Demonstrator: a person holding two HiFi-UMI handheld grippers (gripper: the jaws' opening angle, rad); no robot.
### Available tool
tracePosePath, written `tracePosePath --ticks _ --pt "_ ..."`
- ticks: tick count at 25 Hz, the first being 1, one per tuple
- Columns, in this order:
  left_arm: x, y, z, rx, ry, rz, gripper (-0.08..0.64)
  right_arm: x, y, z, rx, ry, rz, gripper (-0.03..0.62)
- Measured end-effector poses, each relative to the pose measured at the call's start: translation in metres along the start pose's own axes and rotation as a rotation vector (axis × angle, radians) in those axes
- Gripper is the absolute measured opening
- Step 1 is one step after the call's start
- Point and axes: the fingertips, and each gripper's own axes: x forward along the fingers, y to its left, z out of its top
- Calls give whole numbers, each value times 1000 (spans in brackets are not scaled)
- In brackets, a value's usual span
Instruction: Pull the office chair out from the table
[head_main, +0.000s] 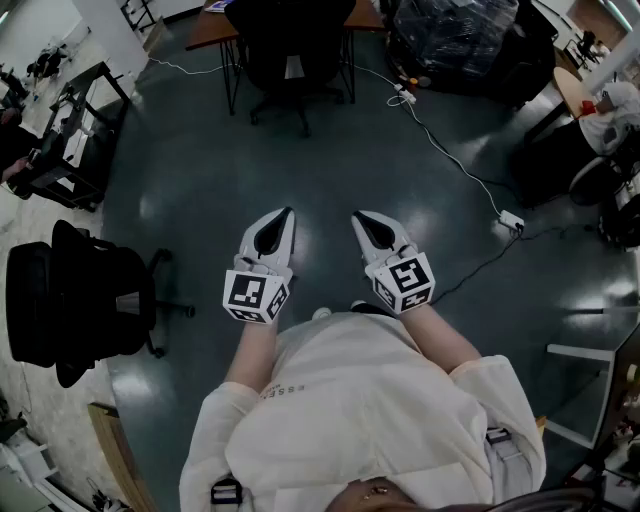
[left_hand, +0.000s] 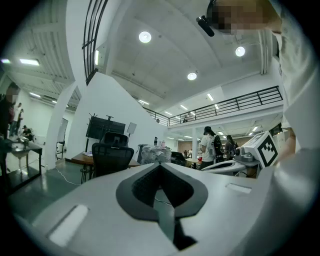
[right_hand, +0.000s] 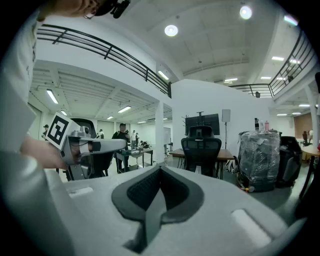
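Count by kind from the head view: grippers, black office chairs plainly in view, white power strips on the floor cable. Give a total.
Grippers: 2 (left gripper, right gripper)
Black office chairs: 2 (far chair, left chair)
White power strips: 2 (far strip, near strip)
Total: 6

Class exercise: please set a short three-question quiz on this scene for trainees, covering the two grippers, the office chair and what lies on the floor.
1. True or false: the left gripper and the right gripper are both shut and hold nothing.
2. Where is the office chair that belongs to the table?
A. Tucked against the table, well ahead of both grippers.
B. Clamped in the right gripper.
C. Tipped over on its side.
3. Name the thin white thing that runs across the floor from near the table toward the right of the head view.

Key: 1 true. 2 A. 3 a cable ending at a power strip.
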Motion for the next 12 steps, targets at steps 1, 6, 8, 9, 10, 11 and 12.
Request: tracePosePath --ticks 1,6,8,9,10,11,12 --pt "0 0 0 0 0 0 15 0 0 0 7 1 0 -11" --pt "-2 5 1 -5 -5 0 15 2 0 1 17 2 -6 -11" --pt "-3 7 1 -6 -8 0 15 3 -1 1 17 2 -14 -11" --pt "-3 7 2 -6 -10 -2 15 4 -2 2 17 1 -19 -11" --pt "-3 8 2 -7 -10 -3 15 4 -2 2 19 0 -25 -11" --pt "-4 9 1 -8 -9 -4 15 5 -2 2 21 -3 -32 -11" --pt "-4 9 1 -10 -6 -6 15 5 -3 2 25 -7 -41 -11"
